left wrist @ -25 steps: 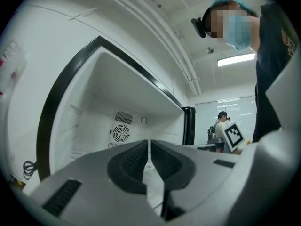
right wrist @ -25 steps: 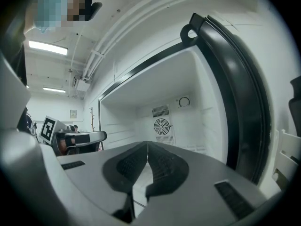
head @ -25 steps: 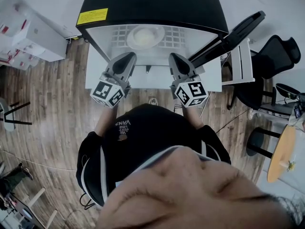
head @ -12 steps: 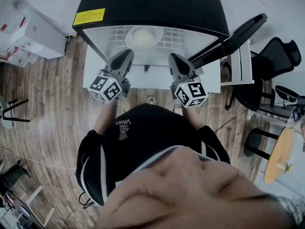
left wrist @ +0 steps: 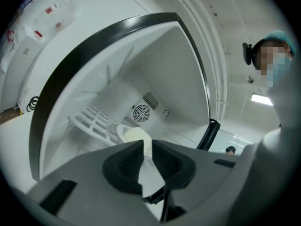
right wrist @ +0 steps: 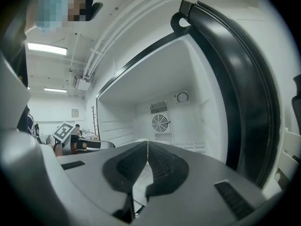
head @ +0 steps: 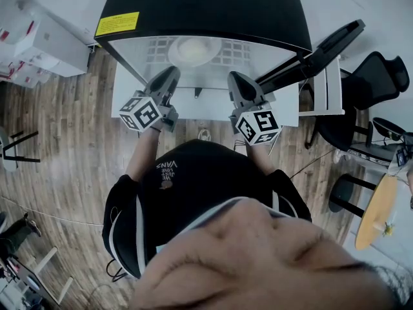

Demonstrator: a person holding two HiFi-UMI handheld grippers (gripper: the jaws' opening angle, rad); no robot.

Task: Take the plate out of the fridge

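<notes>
The left claw is pressed shut with only a thin slit at its tips and nothing between its jaws. It is rolled to one side at the mouth of the black-topped fridge with a white inside. In its own view the grey claw body covers the lower edge of the pale round plate, so only the plate's upper part shows. The plate lies straight ahead of the tips, deeper in, on the white wire shelf and in front of the round fan grille on the back wall. It is clear of the claw.

From the head view the plate sits at the middle of the shelf. It lies beyond and between the two claws, and touches neither. The print on the yellow label on the fridge top is too small to read. The hands that carry the claws are hidden under the marker cubes, and the person's own head fills the lower half of the view.

The right claw is also closed tight, jaw against jaw, and is empty. It is held level beside the left claw, near the open black fridge door. In the right gripper view its body hides nearly all of the plate, and whether the pale sliver just above the tips is the rim cannot be made out. The fan grille shows above it.
</notes>
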